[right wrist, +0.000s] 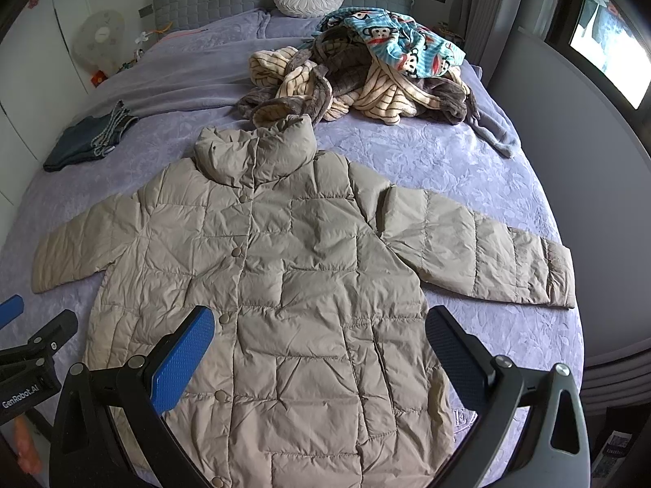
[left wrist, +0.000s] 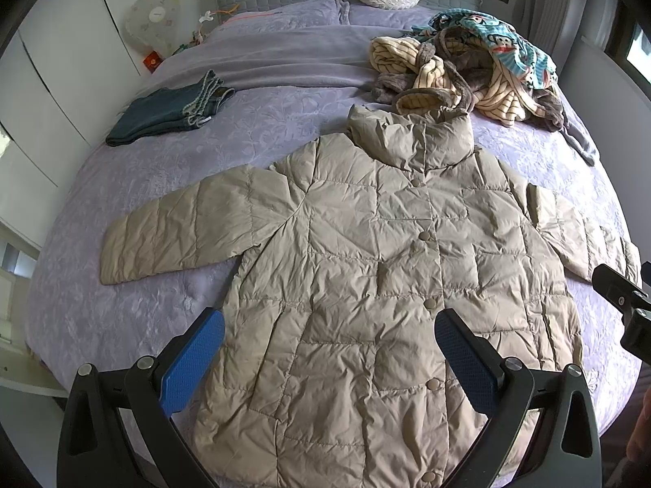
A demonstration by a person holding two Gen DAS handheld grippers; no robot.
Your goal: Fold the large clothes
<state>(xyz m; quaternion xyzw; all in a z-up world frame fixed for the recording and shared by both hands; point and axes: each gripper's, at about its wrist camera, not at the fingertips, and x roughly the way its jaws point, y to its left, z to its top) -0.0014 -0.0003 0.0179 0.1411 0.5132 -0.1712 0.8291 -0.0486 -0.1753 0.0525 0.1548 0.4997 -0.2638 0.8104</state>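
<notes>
Coat lying flat on the bed, both tools hovering over its hem end.

The coat (left wrist: 366, 268) is lying buttoned and face up on the bed (left wrist: 162, 171), sleeves spreading outward. The left tool (left wrist: 329, 349) is hanging wide open and empty above the coat's lower front; the right tool (right wrist: 319, 345) is doing likewise beside it. Beyond the coat's collar a clothes pile (right wrist: 366, 77) is sitting; jeans (left wrist: 171, 107) are lying past its left sleeve.

Lighting: soft, dim daylight, cool cast. Source: window (right wrist: 610, 36) at upper right, blown out white. Shadows: faint, diffuse, in the creases of the coat (right wrist: 285, 284). Focus: sharp at centre. Distortion: strong fisheye bending; bed (left wrist: 122, 211) edges curve; black vignette in corners.
</notes>
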